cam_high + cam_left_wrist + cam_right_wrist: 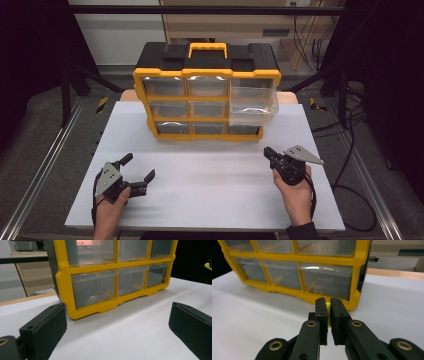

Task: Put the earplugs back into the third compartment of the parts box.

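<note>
A small yellow piece (327, 312) sits pinched in the closed right gripper (327, 305) near the yellow organiser (206, 97) on the white bench (210, 180) — likely light, slippery; left gripper (138, 167) open.

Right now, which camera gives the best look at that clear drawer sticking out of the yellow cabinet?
The high view: the pulled-out drawer juts from the cabinet's top right slot. The left gripper view catches that corner only at its frame edge. The right gripper view shows just closed lower drawers.
</note>
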`<action>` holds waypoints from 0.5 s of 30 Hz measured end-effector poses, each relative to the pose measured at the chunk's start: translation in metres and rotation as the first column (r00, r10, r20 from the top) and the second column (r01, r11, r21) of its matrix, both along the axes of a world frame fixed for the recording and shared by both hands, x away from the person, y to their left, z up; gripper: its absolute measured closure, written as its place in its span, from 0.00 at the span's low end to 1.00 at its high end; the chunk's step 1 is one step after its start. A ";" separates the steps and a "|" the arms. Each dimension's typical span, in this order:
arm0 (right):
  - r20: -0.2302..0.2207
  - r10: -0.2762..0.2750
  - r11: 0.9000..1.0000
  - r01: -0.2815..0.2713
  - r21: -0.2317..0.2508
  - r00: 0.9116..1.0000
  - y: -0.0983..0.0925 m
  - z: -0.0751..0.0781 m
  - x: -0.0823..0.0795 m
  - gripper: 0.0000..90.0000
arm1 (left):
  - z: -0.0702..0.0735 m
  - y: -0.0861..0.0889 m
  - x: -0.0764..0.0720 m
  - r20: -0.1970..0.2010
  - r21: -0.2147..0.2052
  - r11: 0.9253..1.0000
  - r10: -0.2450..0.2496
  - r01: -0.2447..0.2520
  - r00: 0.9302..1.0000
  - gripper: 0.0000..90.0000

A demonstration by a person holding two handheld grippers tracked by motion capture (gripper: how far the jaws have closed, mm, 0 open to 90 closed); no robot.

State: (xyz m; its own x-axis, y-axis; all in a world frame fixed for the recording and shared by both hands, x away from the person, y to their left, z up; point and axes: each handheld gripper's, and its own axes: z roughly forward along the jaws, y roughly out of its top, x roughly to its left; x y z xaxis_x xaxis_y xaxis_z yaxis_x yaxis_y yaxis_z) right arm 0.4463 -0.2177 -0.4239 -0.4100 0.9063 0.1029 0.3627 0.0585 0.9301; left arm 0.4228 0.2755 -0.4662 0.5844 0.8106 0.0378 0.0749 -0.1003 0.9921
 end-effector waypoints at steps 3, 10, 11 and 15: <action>0.024 -0.020 1.000 0.019 0.007 1.000 -0.004 0.006 -0.002 0.95 | 0.000 0.001 -0.001 0.003 -0.002 1.000 0.003 -0.003 1.000 0.01; 0.076 -0.052 0.998 0.050 0.031 0.996 -0.010 0.022 -0.009 0.95 | 0.000 0.001 -0.002 0.000 -0.001 1.000 0.007 -0.007 1.000 0.01; 0.085 -0.055 0.998 0.052 0.033 0.995 -0.011 0.025 -0.010 0.95 | 0.000 0.002 -0.002 0.000 -0.001 1.000 0.008 -0.008 1.000 0.01; 0.117 -0.054 0.998 0.049 0.041 0.992 -0.014 0.039 -0.015 0.95 | -0.001 0.002 -0.002 0.001 -0.001 1.000 0.012 -0.012 1.000 0.01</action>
